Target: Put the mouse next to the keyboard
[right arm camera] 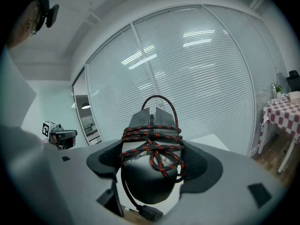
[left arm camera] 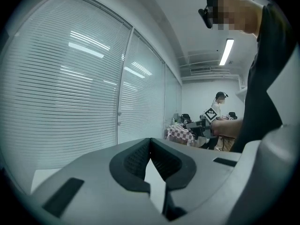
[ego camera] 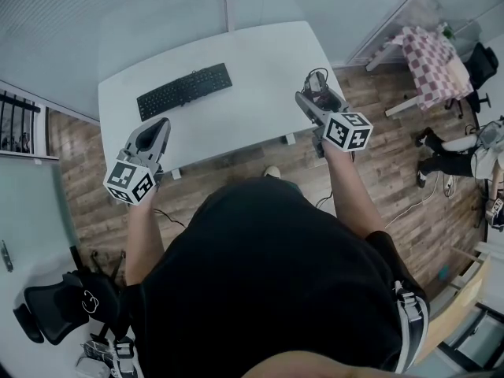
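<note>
While the right gripper [ego camera: 313,94] clamps its jaws on the mouse [right arm camera: 150,177], which is wound in a red-and-black cable [right arm camera: 152,146], the mouse sits above the right edge of the white counter [ego camera: 260,53], well apart from the keyboard [ego camera: 184,90]. The left gripper [left arm camera: 150,142] has its jaws closed together with nothing between them.

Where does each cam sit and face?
Head view: on the head, facing steeply down at table and keyboard; torso, forearms show.
Left gripper view: on left hand-held gripper, facing blinds; jaws together, torso at right.
Right gripper view: on right hand-held gripper, facing blinds; jaws clamp mouse.
Shared: each gripper view shows the other hand-held gripper.
</note>
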Motion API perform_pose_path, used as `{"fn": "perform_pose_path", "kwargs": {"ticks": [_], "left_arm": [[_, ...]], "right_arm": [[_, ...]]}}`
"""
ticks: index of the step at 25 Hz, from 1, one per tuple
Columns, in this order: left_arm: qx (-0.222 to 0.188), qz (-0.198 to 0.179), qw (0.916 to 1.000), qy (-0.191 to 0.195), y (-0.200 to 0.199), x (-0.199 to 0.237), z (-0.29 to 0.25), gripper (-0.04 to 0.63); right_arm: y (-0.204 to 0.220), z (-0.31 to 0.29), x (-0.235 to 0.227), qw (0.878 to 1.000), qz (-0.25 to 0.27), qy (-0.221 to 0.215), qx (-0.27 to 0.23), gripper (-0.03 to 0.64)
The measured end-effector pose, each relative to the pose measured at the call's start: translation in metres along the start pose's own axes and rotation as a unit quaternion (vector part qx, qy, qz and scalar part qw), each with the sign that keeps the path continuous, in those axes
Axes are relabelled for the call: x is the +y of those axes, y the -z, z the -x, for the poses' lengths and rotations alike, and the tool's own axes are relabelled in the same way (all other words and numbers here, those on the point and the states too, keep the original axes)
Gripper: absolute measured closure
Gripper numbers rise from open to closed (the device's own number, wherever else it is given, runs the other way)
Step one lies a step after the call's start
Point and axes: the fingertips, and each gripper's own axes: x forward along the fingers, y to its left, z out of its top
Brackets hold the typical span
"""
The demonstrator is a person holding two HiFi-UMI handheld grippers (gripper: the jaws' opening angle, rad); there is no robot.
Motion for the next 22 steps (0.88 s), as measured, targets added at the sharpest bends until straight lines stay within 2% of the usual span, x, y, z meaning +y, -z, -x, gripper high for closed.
{"fn": "perform_pose_path", "kwargs": {"ticks": [22], "left_arm": [[0.001,0.022,0.9992,-0.034,0.009,0.0,-0.039,0.572]], "right_arm": [[-0.012,-0.037,-0.043,0.999,0.013,-0.034,0.023,0.227]]}}
